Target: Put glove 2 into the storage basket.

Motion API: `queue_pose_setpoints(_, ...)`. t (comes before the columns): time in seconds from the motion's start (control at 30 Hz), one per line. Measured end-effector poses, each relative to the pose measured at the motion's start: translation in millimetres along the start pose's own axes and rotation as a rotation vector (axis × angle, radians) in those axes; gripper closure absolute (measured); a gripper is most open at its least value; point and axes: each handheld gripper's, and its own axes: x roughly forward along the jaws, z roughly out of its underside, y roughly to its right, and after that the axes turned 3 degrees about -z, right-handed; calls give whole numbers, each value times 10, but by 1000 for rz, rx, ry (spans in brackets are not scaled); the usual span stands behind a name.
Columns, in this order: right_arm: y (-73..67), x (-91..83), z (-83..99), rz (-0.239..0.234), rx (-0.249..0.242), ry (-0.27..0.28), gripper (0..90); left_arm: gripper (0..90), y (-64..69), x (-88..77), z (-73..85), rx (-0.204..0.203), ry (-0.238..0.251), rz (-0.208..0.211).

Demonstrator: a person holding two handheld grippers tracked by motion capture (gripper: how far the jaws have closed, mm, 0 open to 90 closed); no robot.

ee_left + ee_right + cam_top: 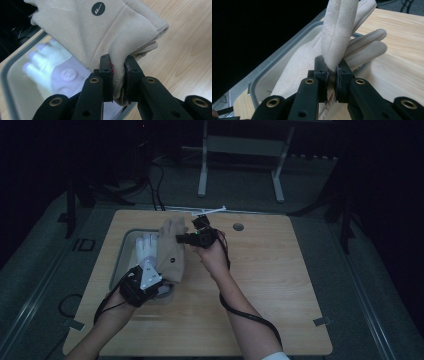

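While the left gripper point(118, 75) clamps the beige glove point(171, 251) near its cuff, the right gripper point(333, 75) pinches its fingers above the bin point(122, 251).

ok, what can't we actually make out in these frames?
- White glove in the grey plastic tray: blurred in the left gripper view, its round emblem unreadable; in the high view the beige fleece glove covers part of it.
- Beige glove's cuff edge: hidden between the left gripper fingers.
- Its fingertip: cut off by the top edge in the right gripper view, above the right gripper.
- Room behind the table: too dark in the high view.
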Motion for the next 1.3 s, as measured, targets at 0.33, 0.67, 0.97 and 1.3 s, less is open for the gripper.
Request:
queue_pose_setpoints(0.33,-234,393,-114,-41,-30,-37,827,799,-164,-170,246,-48,-26,-33)
queue_pose_setpoints(0.67,-253,774,-80,-55,-32,-95,825,797,-230,-69,427,-94,-76,-3)
queue_pose_setpoints(0.97,-82,979,101,-19,2,-175,814,777,-185,108,507,-133,-112,42)
queue_pose_setpoints(1.3,-25,833,124,1,-6,-169,556,423,-209,61,440,-180,-92,65)
